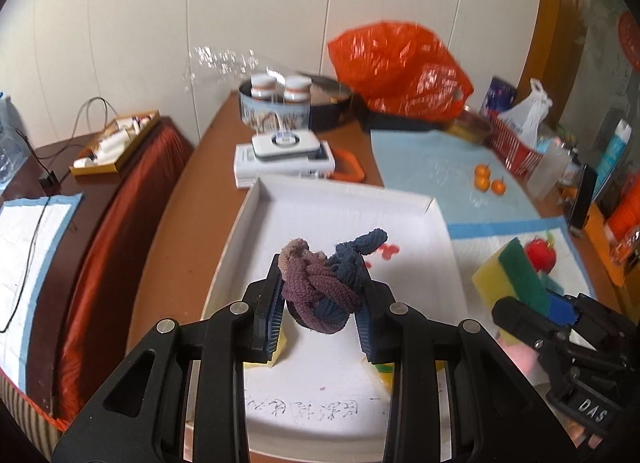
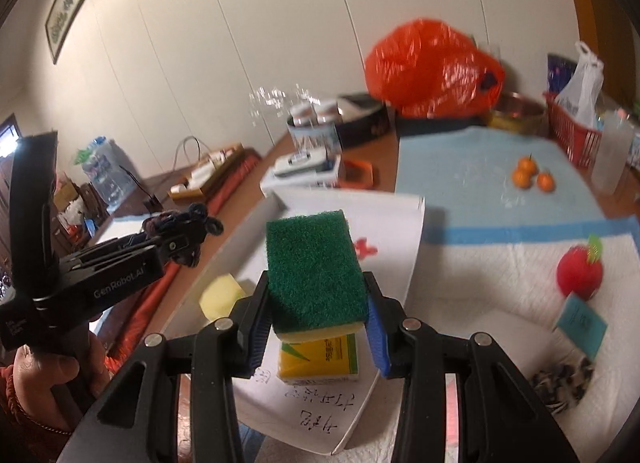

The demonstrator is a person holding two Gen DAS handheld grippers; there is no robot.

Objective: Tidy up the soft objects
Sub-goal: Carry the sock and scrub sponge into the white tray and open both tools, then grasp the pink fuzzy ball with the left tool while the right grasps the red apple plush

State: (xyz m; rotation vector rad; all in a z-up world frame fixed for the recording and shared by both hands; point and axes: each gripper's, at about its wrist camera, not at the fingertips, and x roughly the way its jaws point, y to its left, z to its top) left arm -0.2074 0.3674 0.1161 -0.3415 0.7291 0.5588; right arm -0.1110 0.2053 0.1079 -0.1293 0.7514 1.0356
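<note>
Left gripper (image 1: 320, 295) is clamping the braided hair ties (image 1: 320, 287), holding them over the white tray (image 1: 348, 199). Right gripper (image 2: 318, 303) is squeezing the green-yellow sponge (image 2: 316, 275) at its sides, above the tray's near end. Both are light and squashy; the ties are probably floppy, so grip mid-bundle. Sponge: hold its flanks.
</note>
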